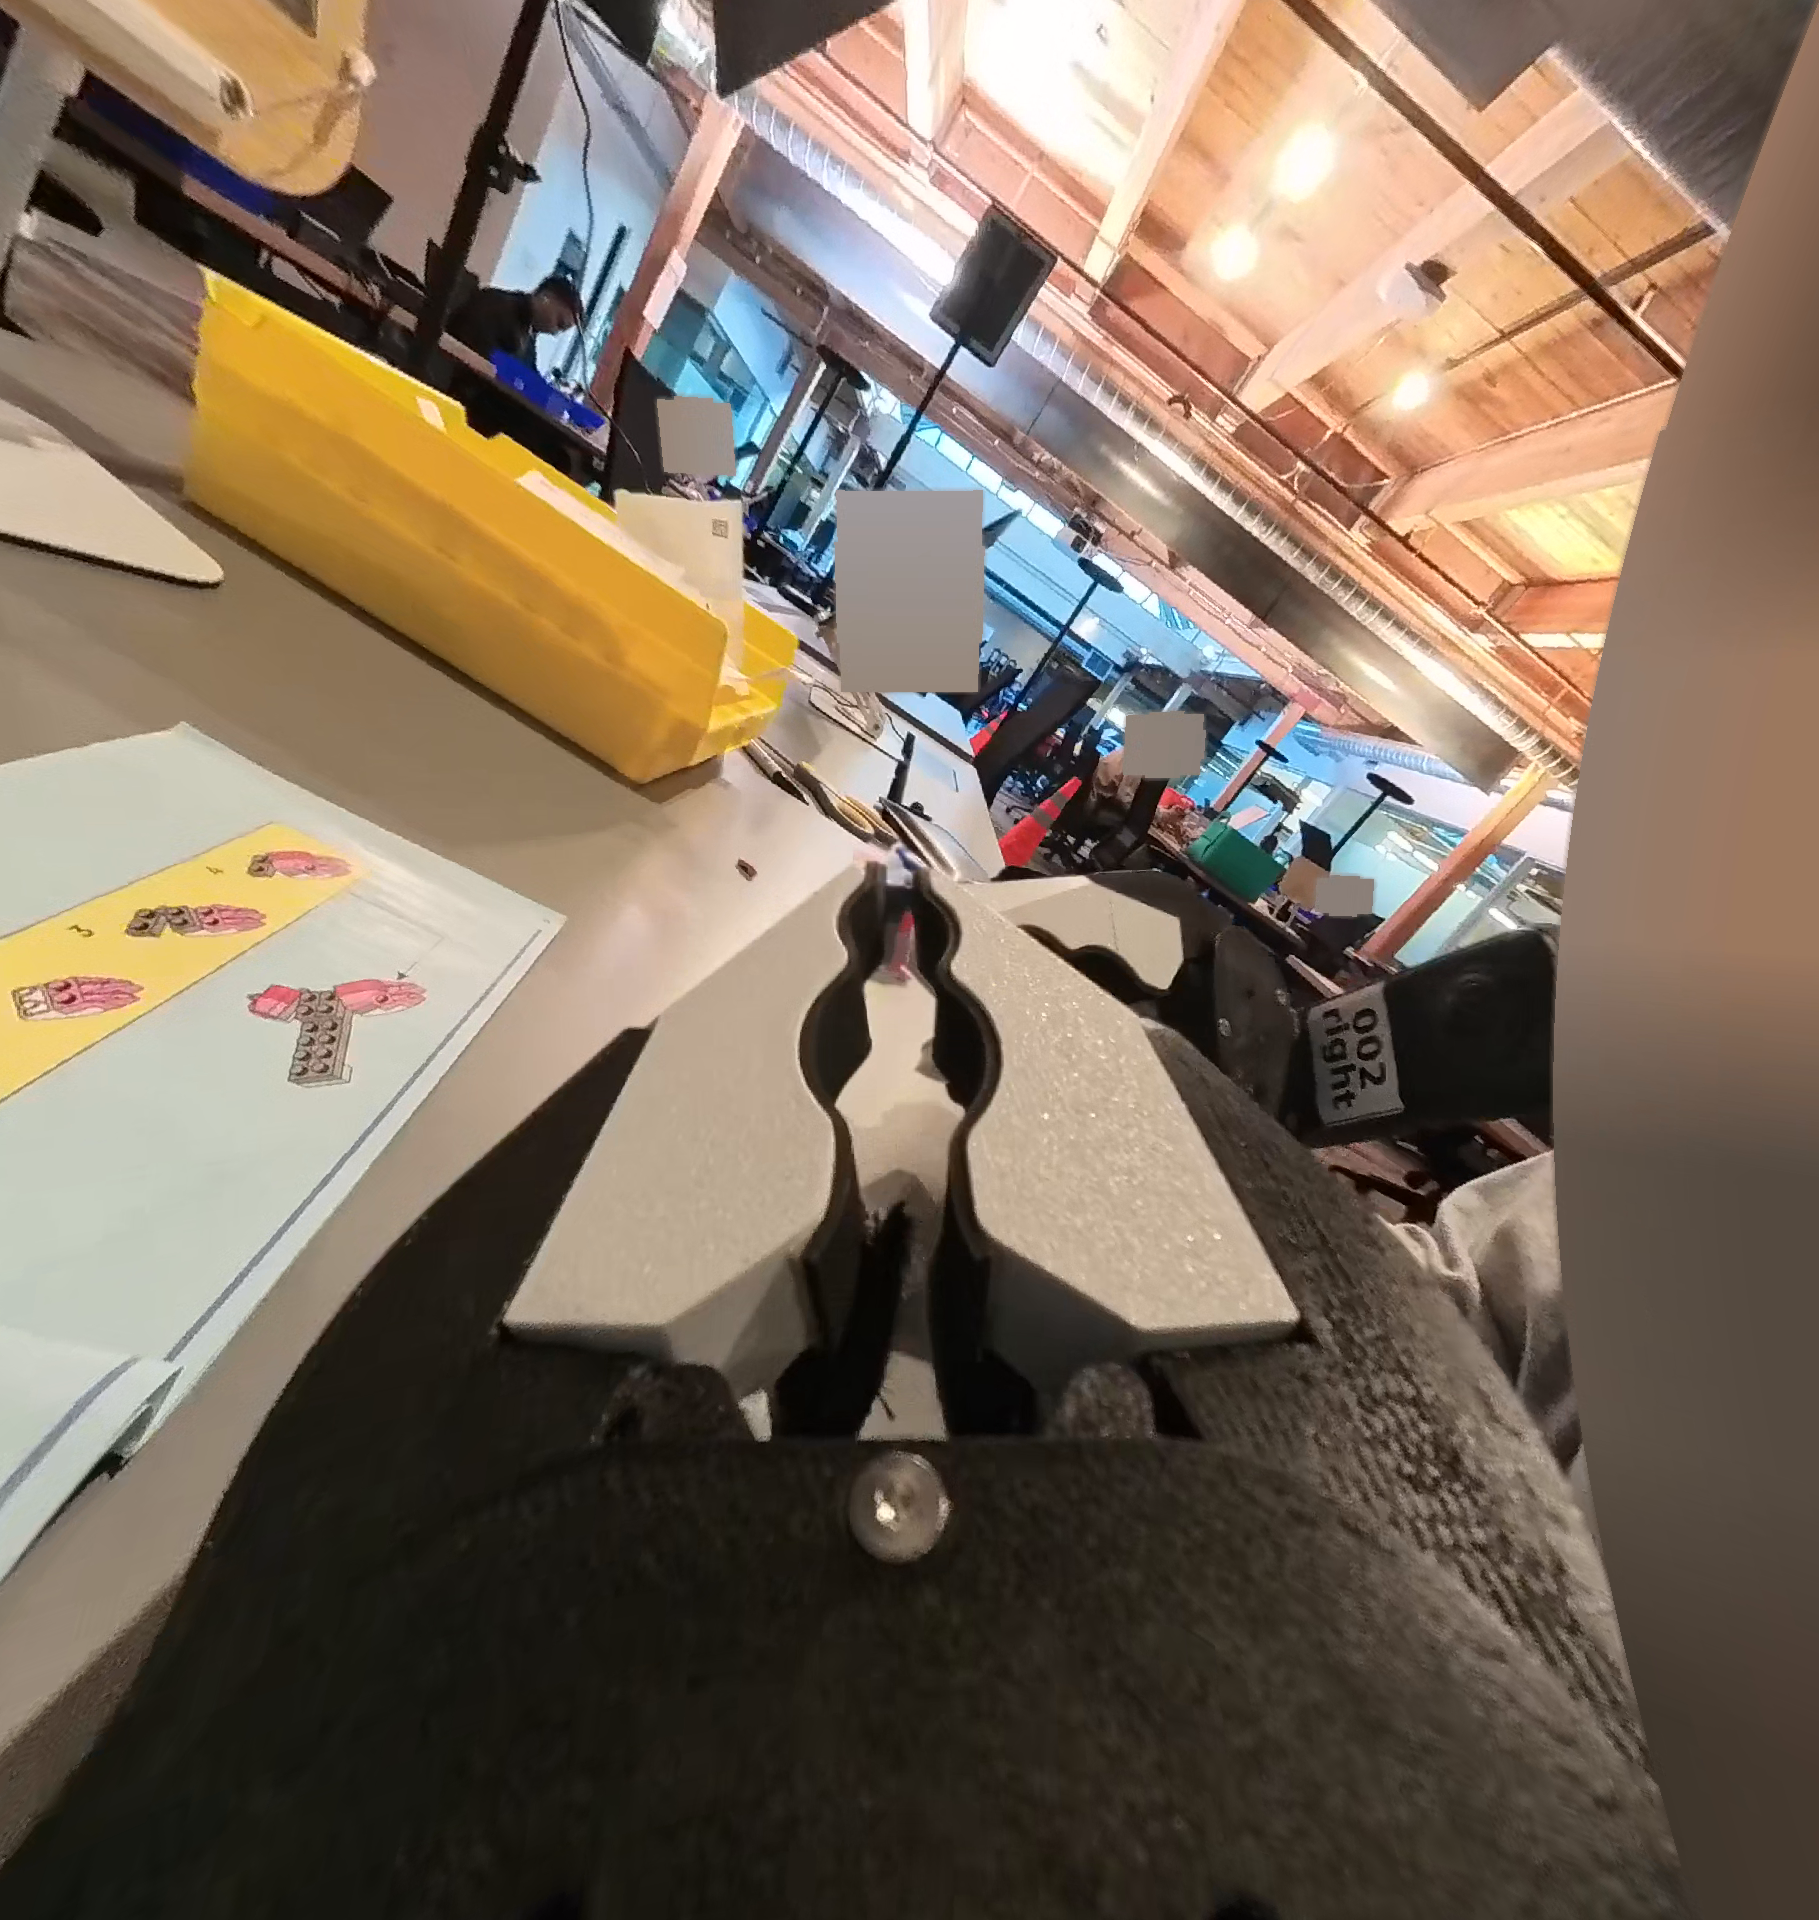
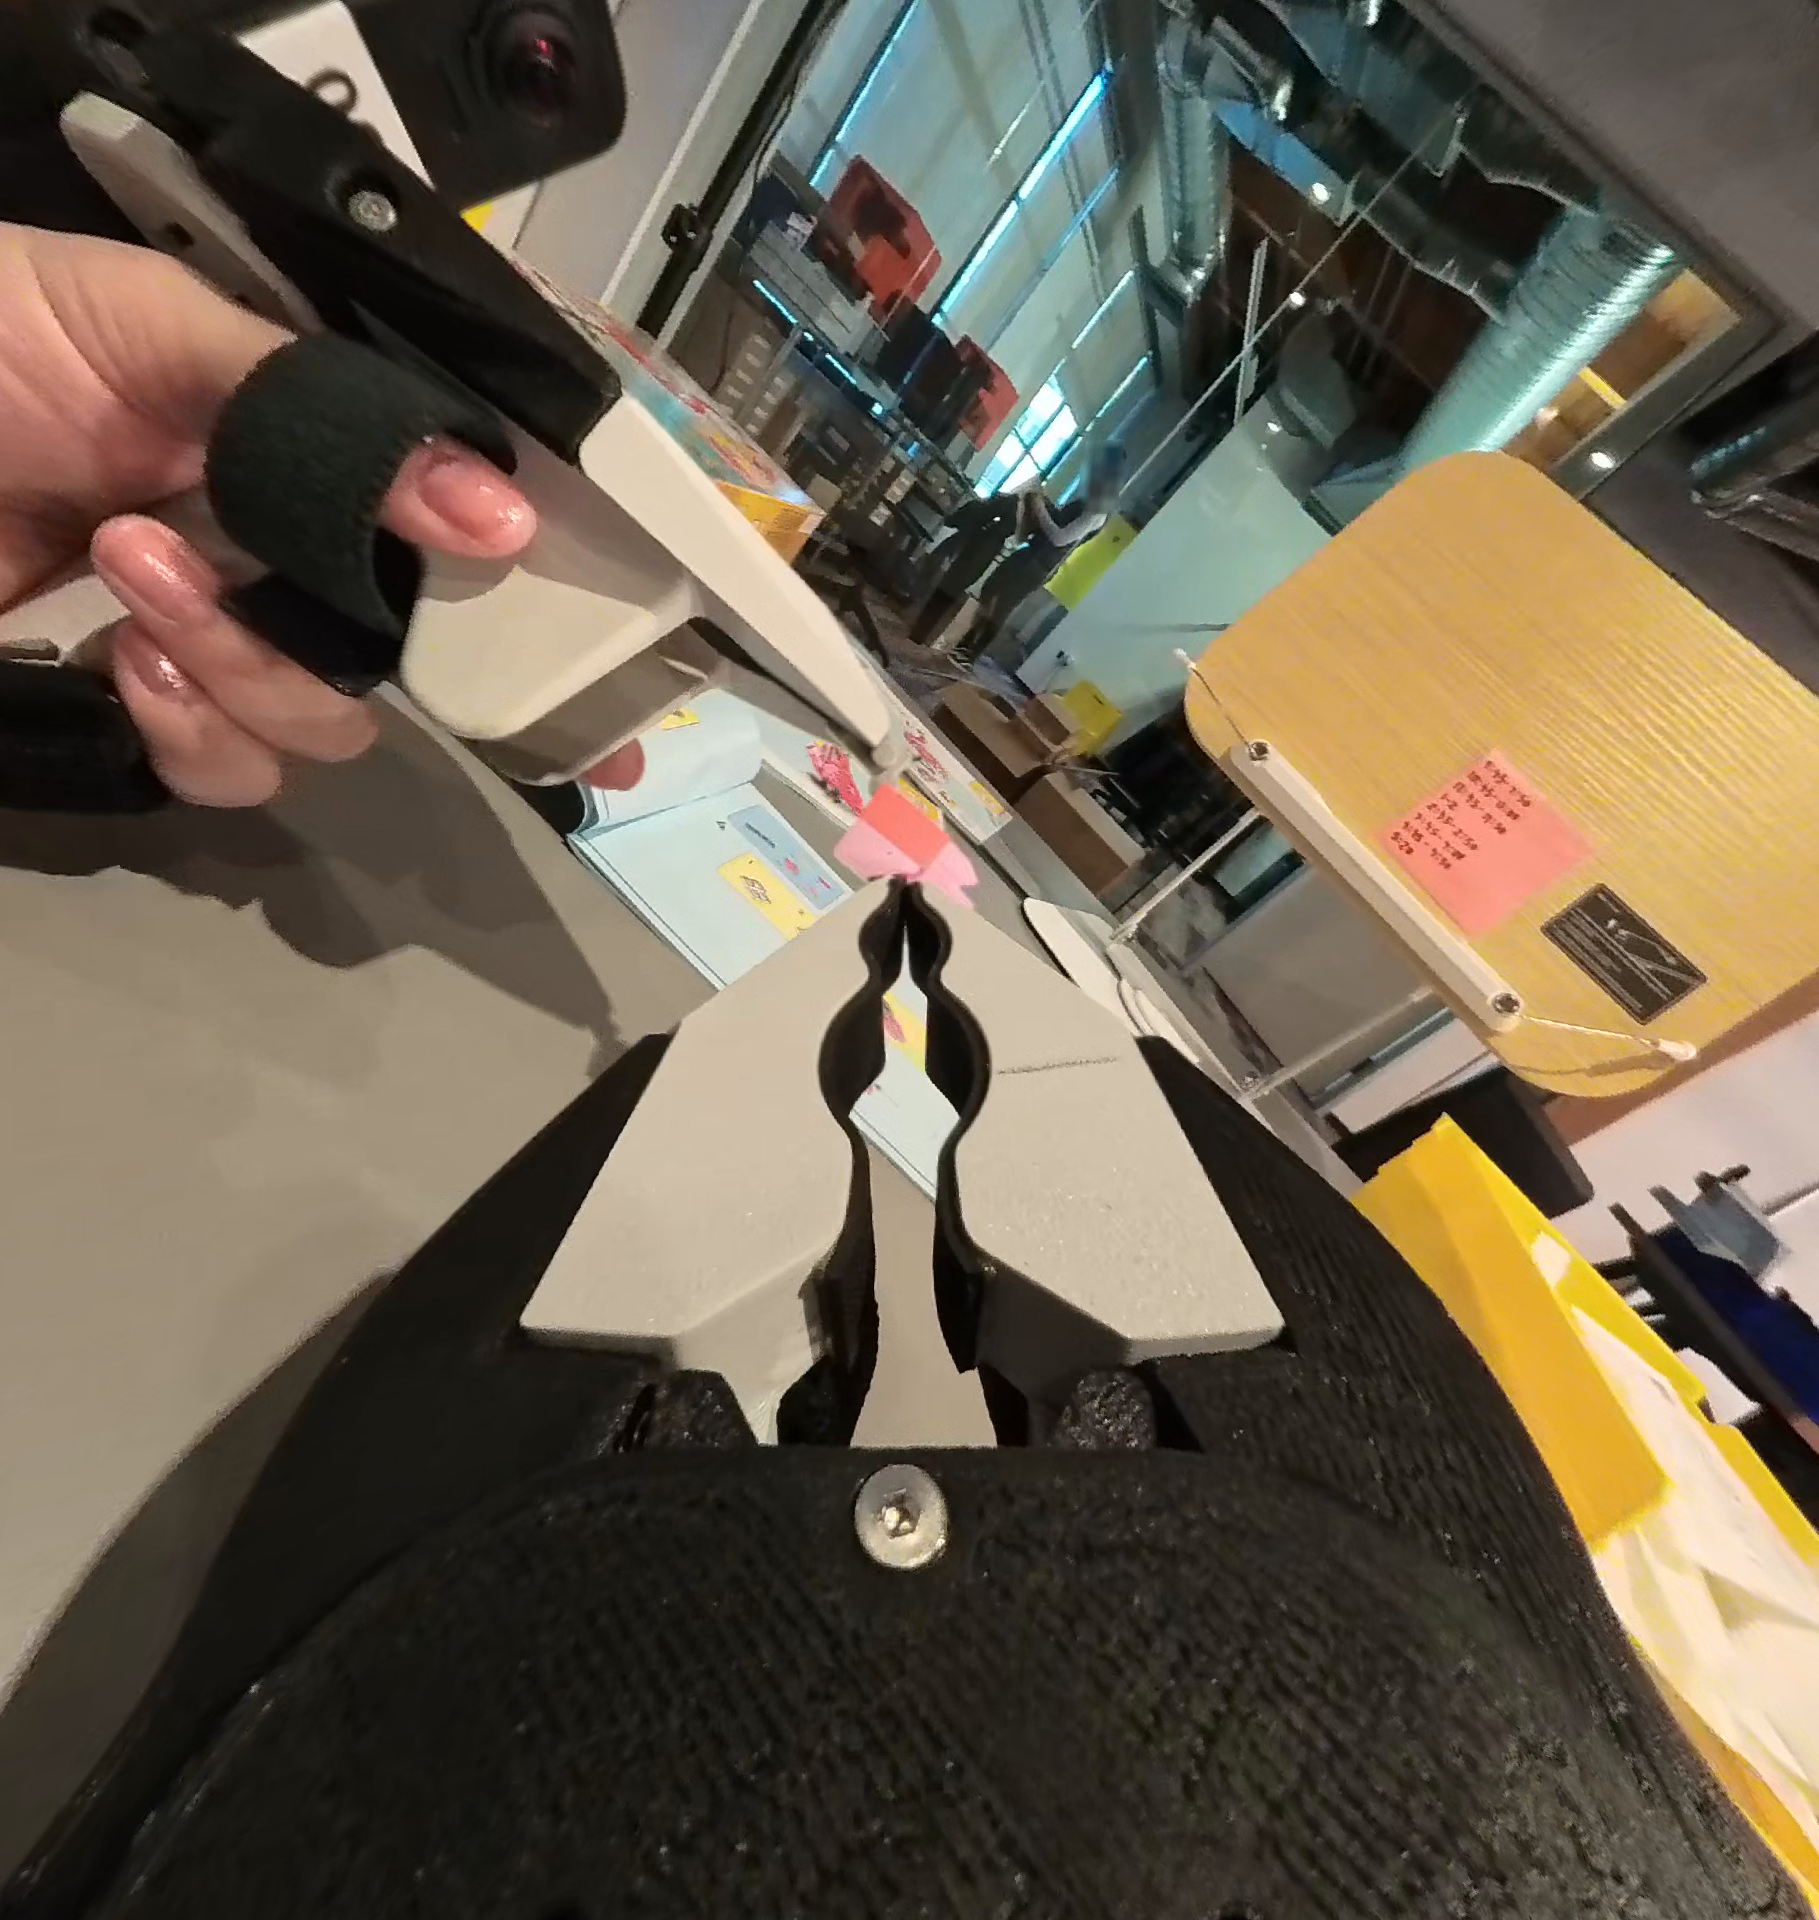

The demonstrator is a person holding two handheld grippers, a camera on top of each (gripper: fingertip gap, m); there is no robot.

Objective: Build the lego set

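- Right hand-held gripper [image 2: 903, 902]: jaws pinched nearly together at the tips, clamped on a small pink lego assembly [image 2: 900, 844] held up in the air above the bench [image 2: 209, 987].
- Left hand-held gripper [image 1: 892, 891]: tips narrowed on something small, pink and white, at 12 o'clock of its own view; too blurred to say what. In the right wrist view its tip touches the assembly from 11 o'clock, so it seems to be pressing or gripping a piece there.
- Handling, as a judgement: light, rigid plastic with smooth faces; it may pivot or pop out of a tip pinch. Best held across flat side walls, keeping studs free for mating. Joints need a firm, square push.
- Instruction booklet [image 1: 209, 1039] lies open on the bench at 9 o'clock in the left view, yellow bin [image 1: 448, 582] beyond it at 10 o'clock.
- Only the right view shows the assembly's shape and colours, the person's hand [image 2: 105, 468] on the left tool, and a wooden board [image 2: 1507, 748] at 3 o'clock.
- Only the left view shows the booklet's diagrams clearly.
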